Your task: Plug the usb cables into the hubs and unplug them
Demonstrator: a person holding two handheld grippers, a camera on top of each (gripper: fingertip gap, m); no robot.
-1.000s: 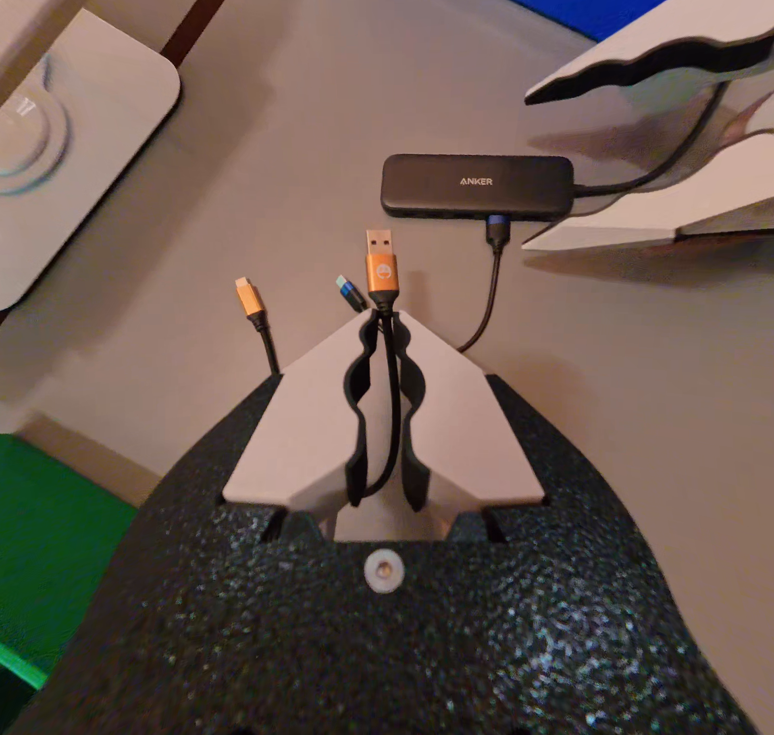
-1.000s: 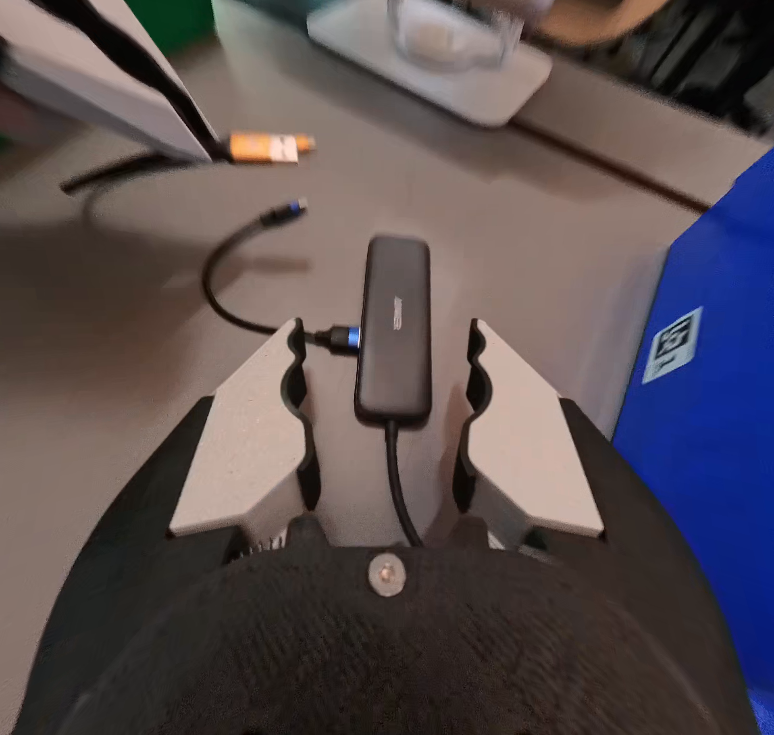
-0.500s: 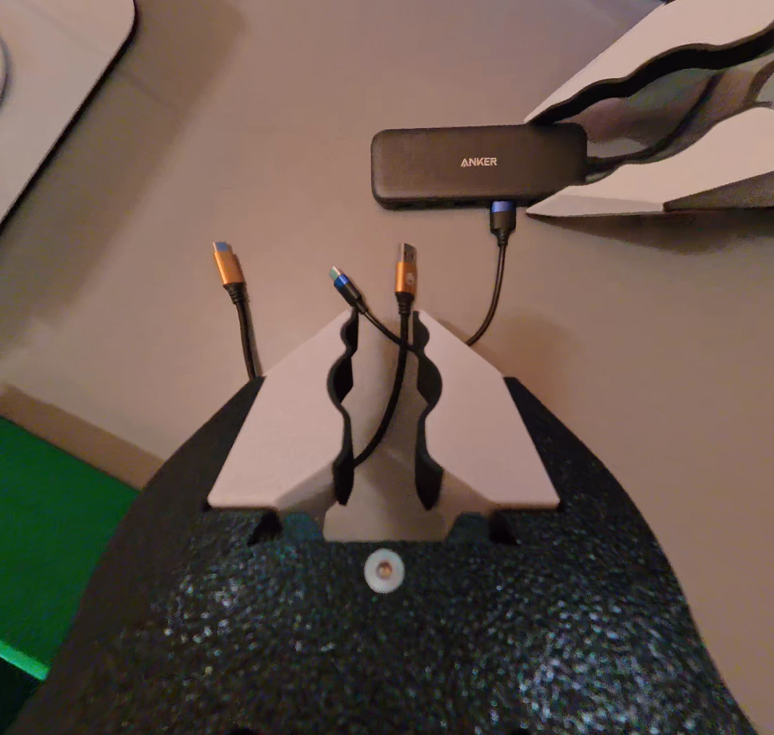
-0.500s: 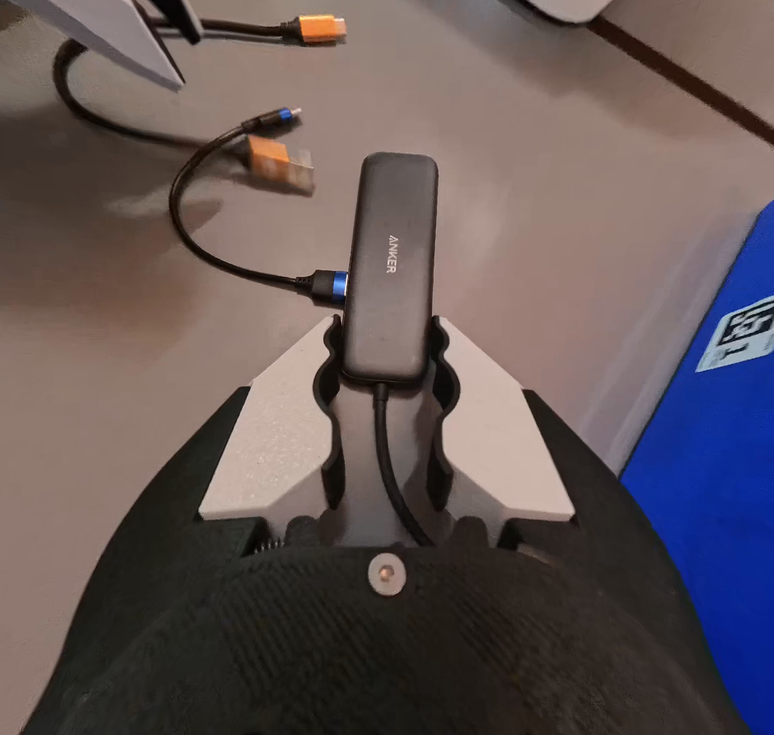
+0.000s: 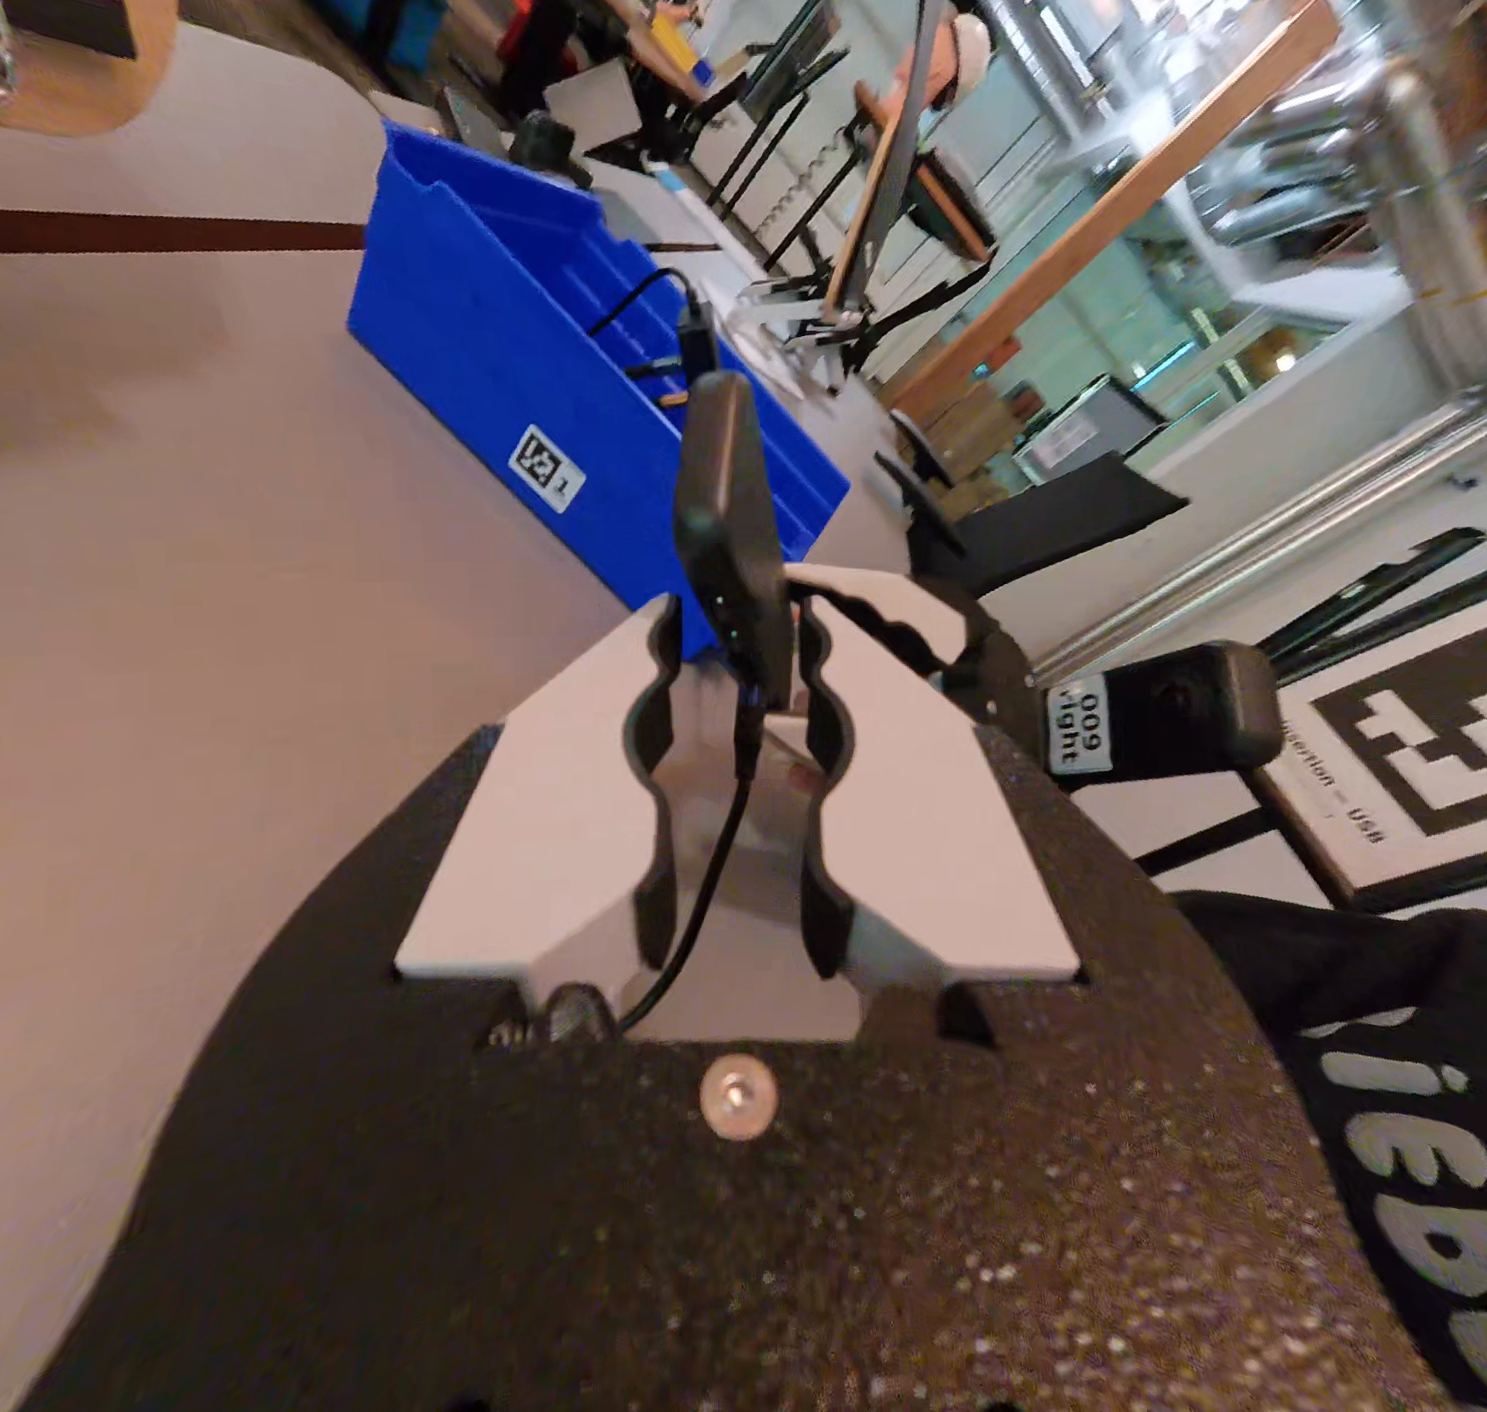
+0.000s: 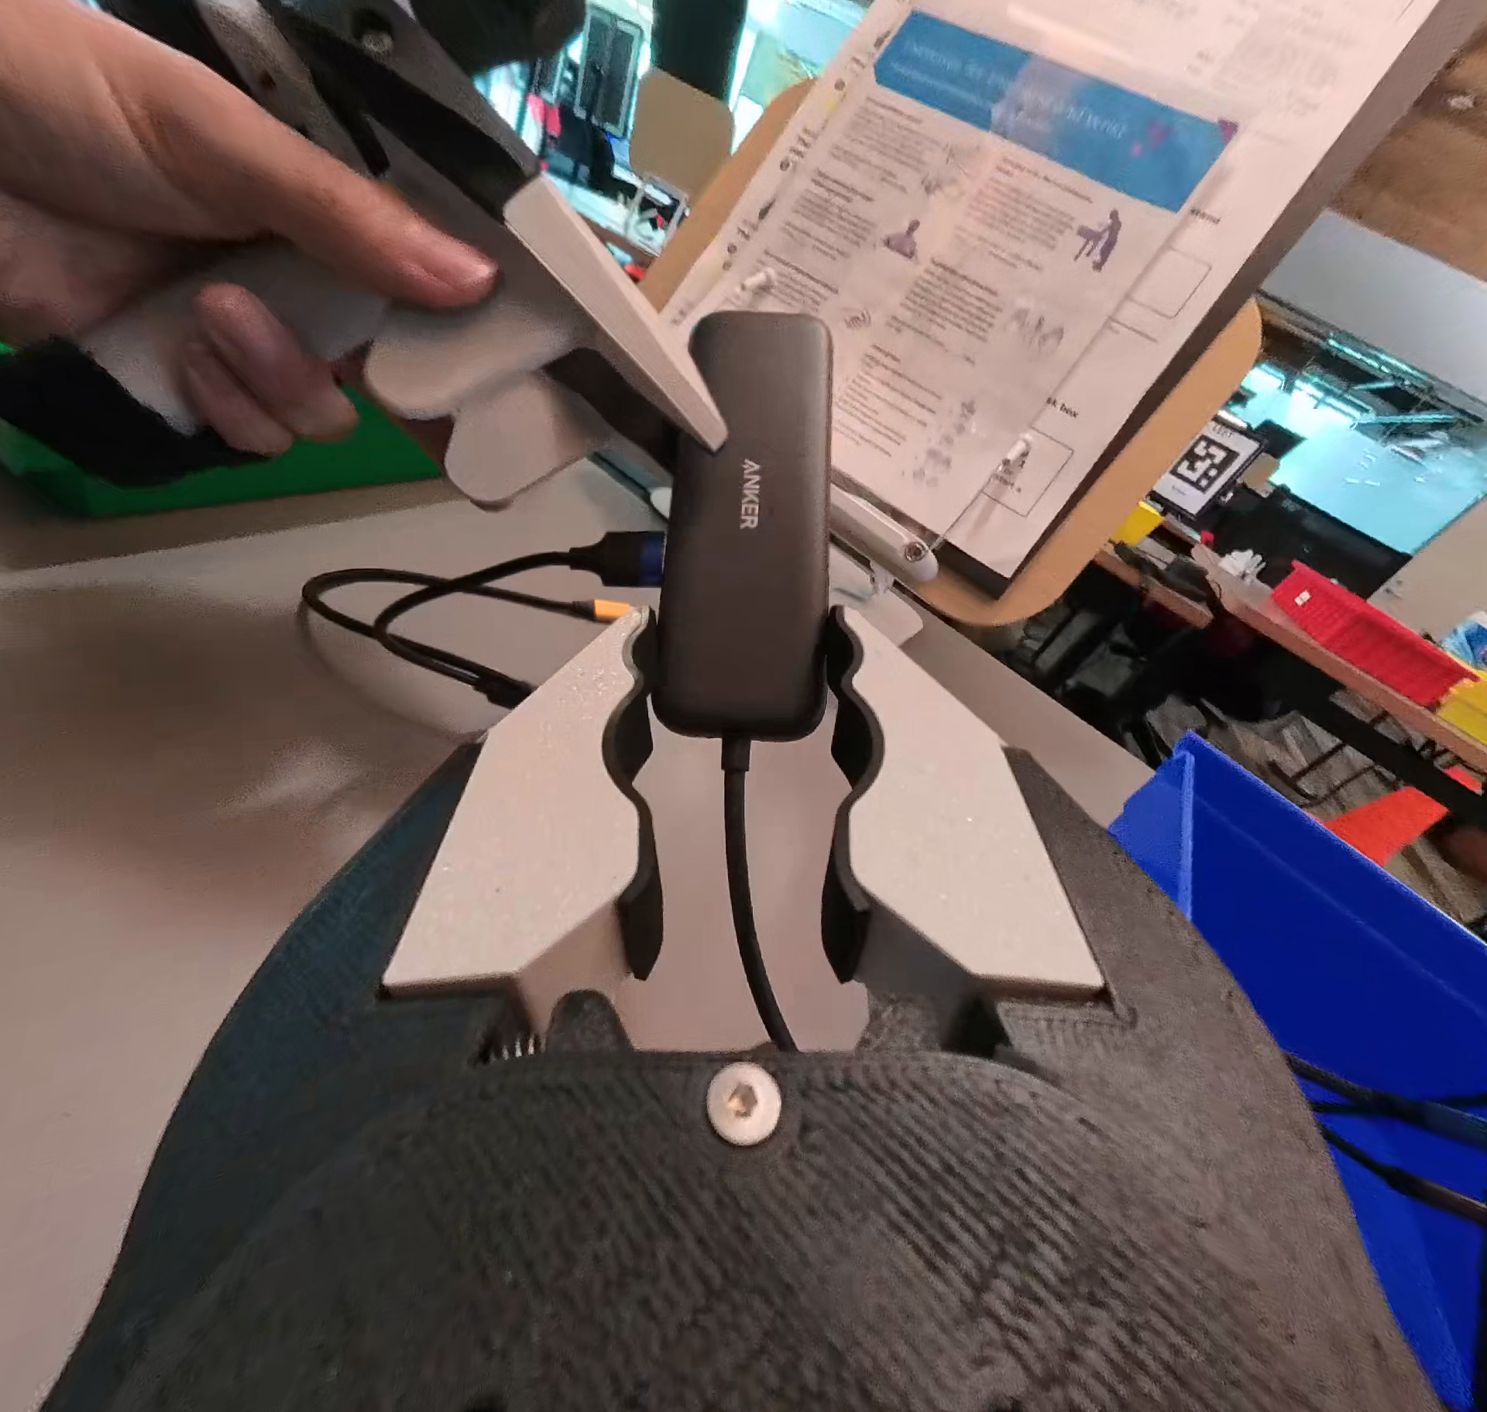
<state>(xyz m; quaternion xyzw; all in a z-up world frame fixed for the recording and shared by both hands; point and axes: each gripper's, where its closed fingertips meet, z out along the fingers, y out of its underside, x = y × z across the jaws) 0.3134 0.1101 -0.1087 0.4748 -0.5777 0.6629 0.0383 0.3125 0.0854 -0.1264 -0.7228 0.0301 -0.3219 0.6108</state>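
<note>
hub (image 6: 744, 536) now lifted off table | right gripper (image 6: 740, 661) jaws clamp it

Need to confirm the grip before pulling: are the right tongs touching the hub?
Touching. The right wrist view shows the right tongs with both fingers pressed against the sides of the black hub, lifted off the table.

Plug (image 5: 747, 717) at the hub (image 5: 728, 520) blurred – contact with left gripper (image 5: 732, 641) fingers unclear; hub cable (image 6: 748, 907) end hidden under right gripper (image 6: 736, 677).
</note>
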